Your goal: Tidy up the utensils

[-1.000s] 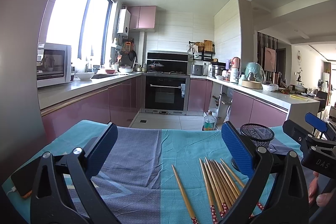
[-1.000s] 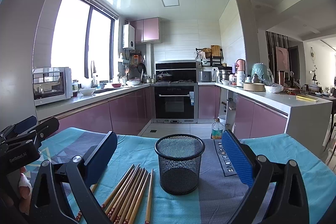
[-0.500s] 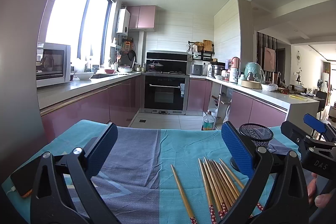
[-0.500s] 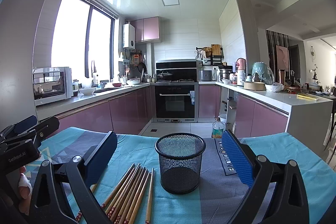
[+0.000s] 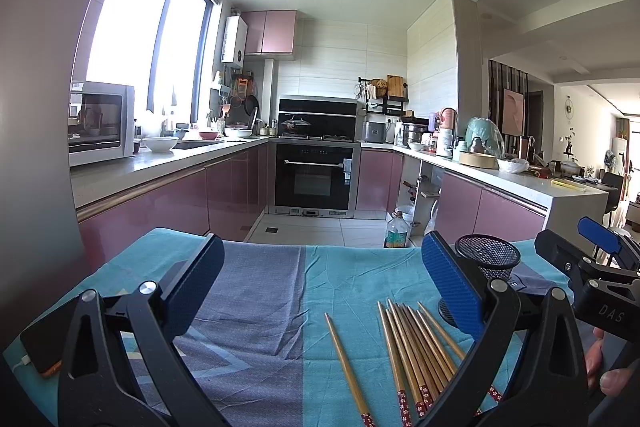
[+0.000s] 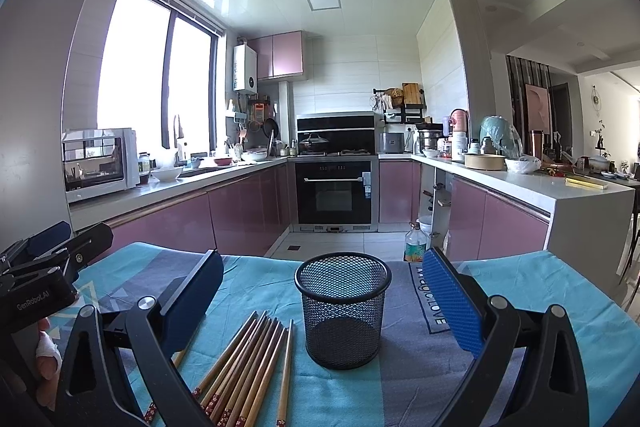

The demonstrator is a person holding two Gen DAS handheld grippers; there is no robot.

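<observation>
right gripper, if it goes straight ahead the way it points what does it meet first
Most likely the mesh cup, standing centred between the open right gripper jaws. The chopsticks lie left of that line; depth is unclear.

Your right gripper [image 6: 322, 301] hangs wide open over the cloth [image 6: 540, 291], holding nothing. The mesh cup [image 6: 343, 311] stands upright between its blue pads [image 6: 450, 301], nearer the middle. The chopsticks [image 6: 244, 367] lie in a loose bundle just left of the cup, apart from it, red-patterned ends toward you. One lies a little off from the rest, closest to the cup. Your left gripper [image 6: 44, 267] shows at the left edge, with fingers [image 6: 48, 359] below it.
</observation>
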